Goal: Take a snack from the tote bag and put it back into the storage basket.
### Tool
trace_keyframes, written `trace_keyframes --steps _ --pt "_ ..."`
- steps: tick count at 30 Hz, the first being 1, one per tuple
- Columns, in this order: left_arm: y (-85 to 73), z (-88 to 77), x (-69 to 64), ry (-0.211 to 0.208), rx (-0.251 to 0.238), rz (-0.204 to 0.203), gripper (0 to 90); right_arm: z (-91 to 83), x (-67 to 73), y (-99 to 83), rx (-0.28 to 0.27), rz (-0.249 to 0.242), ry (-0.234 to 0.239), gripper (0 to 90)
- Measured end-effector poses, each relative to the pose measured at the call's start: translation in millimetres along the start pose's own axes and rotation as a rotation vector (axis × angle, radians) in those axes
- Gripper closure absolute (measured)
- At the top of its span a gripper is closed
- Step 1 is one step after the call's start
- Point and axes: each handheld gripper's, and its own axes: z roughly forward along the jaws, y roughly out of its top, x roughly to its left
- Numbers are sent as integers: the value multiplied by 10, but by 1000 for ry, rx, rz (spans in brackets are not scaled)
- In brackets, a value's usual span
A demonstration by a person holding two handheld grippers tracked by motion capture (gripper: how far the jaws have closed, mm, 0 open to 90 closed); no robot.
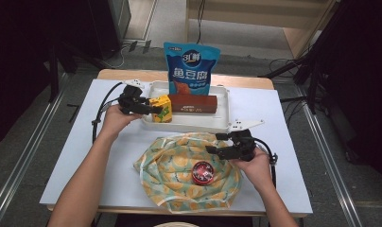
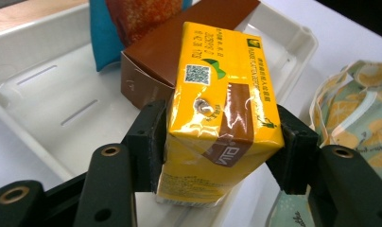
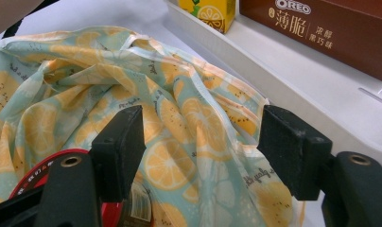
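Observation:
A yellow juice box (image 1: 161, 109) stands in the front left corner of the white tray (image 1: 189, 124). My left gripper (image 1: 155, 109) reaches in from the left with the juice box (image 2: 222, 118) between its jaws; the pads sit close beside its sides without clearly pressing. My right gripper (image 1: 213, 143) hovers open over the far right edge of a lemon-print cloth bag (image 1: 179, 175). In the right gripper view, only cloth (image 3: 85, 71) lies between the jaws of the right gripper (image 3: 205, 142). A round red tin (image 1: 203, 171) rests on the cloth.
A brown Oreo box (image 1: 193, 103) lies in the tray behind the juice box, and a blue snack bag (image 1: 191, 68) stands upright at the tray's back. The white table top (image 1: 283, 118) ends near the person's body and at both sides.

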Motion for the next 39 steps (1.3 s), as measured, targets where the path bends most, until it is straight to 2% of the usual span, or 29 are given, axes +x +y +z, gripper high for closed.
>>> trace_keyframes --steps 6,8,10,15,26,30,34,39 --pt "29 9 -48 13 21 15 421 -3 4 4 -2 -4 0 332" --pt "38 3 -52 3 12 0 407 -6 1 3 -3 -6 -1 332" --pt "51 -11 -65 2 4 3 402 -9 -1 3 -4 -8 -3 332" --pt "86 -47 -118 23 15 21 389 -14 -1 5 -7 -8 -5 332" --pt "117 -158 -168 35 17 10 382 -6 6 19 -5 -16 0 332" --pt "120 -221 -203 57 34 9 377 3 -1 50 -8 -15 4 332" --pt "89 -322 -228 69 -6 2 382 35 3 78 -5 -28 9 333" --pt "37 -429 -233 65 -24 -17 398 70 18 114 -6 -38 19 333"
